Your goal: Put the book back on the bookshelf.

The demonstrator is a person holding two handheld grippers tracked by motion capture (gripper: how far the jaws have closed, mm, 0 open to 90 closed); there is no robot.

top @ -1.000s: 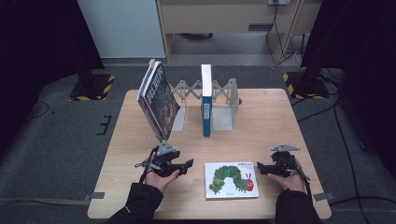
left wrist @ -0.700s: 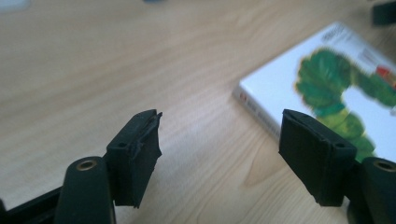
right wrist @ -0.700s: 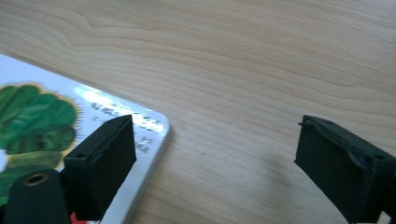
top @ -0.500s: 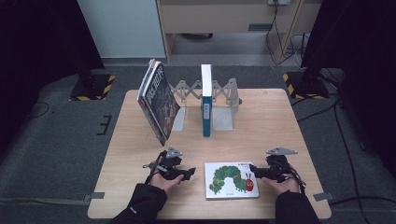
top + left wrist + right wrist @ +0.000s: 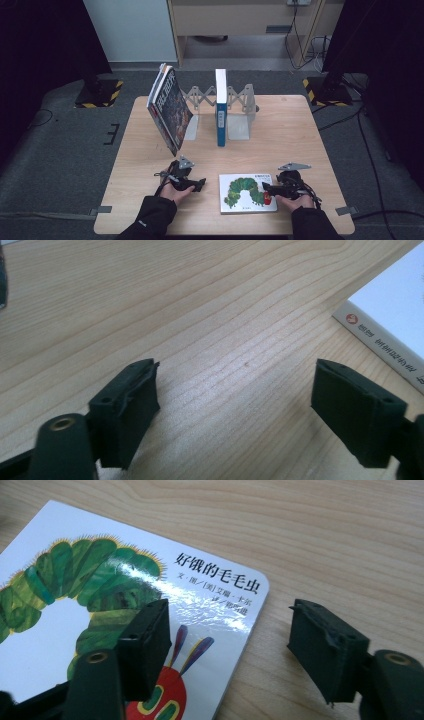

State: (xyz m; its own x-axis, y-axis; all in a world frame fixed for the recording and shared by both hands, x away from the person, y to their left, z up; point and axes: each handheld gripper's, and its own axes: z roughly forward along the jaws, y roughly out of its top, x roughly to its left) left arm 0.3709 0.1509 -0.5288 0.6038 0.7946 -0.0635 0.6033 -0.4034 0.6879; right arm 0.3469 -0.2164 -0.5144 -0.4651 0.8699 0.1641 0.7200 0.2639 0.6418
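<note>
Caterpillar book (image 5: 247, 193) lies between both gaping tools

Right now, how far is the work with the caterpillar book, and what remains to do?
Done: a blue book stands upright in the rack, and a dark book leans at the rack's left end. In hand: both grippers flank the caterpillar book, which lies flat; the right gripper is open astride its edge, the left gripper open beside its spine. Left, probably: grasping, lifting and shelving it.
</note>
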